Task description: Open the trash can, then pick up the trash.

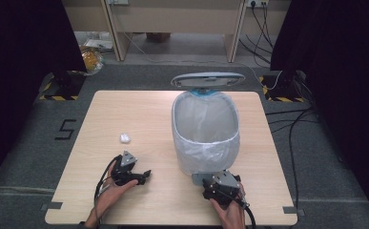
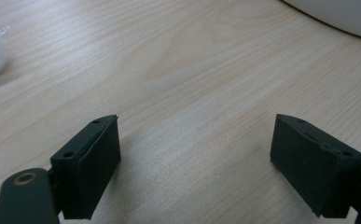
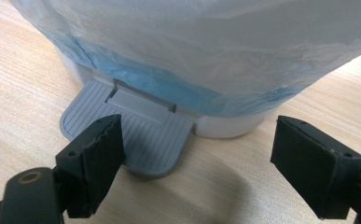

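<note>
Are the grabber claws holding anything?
No. The left gripper and right gripper are both open, with nothing between their jaws.

Right gripper (image 3: 197, 154) low over the wooden table (image 3: 19, 84), jaws spread wide with nothing between. Left jaw overlapping the grey ribbed foot pedal (image 3: 141, 135) of the white pedal bin (image 3: 229, 126). Translucent bag liner (image 3: 206, 46), blue-tinged at its lower edge, draped down the bin's wall.
</note>
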The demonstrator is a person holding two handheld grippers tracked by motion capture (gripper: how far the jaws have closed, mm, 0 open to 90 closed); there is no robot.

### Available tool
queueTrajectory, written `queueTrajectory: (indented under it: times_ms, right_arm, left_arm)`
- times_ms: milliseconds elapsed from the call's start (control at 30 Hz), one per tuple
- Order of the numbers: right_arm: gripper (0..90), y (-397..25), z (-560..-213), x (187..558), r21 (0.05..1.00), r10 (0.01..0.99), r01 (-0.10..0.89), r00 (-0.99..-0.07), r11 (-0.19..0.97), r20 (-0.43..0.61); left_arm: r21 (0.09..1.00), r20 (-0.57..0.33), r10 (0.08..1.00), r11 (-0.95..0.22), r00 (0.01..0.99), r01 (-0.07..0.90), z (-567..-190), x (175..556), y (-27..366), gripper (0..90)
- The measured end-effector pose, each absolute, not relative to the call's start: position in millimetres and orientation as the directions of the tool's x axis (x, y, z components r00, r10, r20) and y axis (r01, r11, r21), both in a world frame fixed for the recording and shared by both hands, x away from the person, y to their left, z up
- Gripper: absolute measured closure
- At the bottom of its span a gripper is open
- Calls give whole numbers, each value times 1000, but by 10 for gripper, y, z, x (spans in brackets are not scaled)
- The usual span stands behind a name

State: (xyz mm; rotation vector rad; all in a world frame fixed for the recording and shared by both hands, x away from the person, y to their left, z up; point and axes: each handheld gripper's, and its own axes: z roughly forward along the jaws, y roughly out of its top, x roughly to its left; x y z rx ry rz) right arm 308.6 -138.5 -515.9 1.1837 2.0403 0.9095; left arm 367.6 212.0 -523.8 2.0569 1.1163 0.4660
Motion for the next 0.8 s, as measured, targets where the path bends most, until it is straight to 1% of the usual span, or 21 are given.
queueTrajectory:
  times_ms: [433, 500, 533, 567, 600, 667, 733, 800]
  right_arm:
    - [171, -1380, -5158, 3083, 797, 895, 480, -416, 366, -160]
    - [172, -1382, -5158, 3084, 797, 895, 481, -417, 365, -158]
    - [171, -1383, -5158, 3085, 797, 895, 480, -417, 365, -158]
    - [171, -1383, -5158, 3085, 797, 895, 480, -417, 365, -158]
    - [171, -1385, -5158, 3087, 797, 895, 482, -417, 364, -156]
    - [172, -1385, -5158, 3087, 797, 895, 482, -418, 363, -155]
    - [171, -1385, -5158, 3087, 797, 895, 482, -418, 364, -156]
    - [172, -1385, -5158, 3087, 797, 895, 482, -418, 364, -156]
  left_arm:
    - [746, -30, 832, -350, 554, 566, -5235, 3679, 2127, 151]
    - [753, -46, 837, -330, 545, 570, -5233, 3691, 2144, 155]
    - [782, -66, 851, -281, 521, 557, -5218, 3708, 2186, 154]
    - [782, -66, 851, -281, 521, 557, -5218, 3708, 2186, 154]
    - [804, -58, 870, -250, 490, 539, -5182, 3728, 2244, 152]
    - [811, -46, 878, -245, 477, 530, -5158, 3738, 2279, 152]
    - [833, -29, 907, -210, 420, 512, -5096, 3789, 2427, 151]
    - [835, -29, 913, -202, 406, 512, -5080, 3809, 2483, 164]
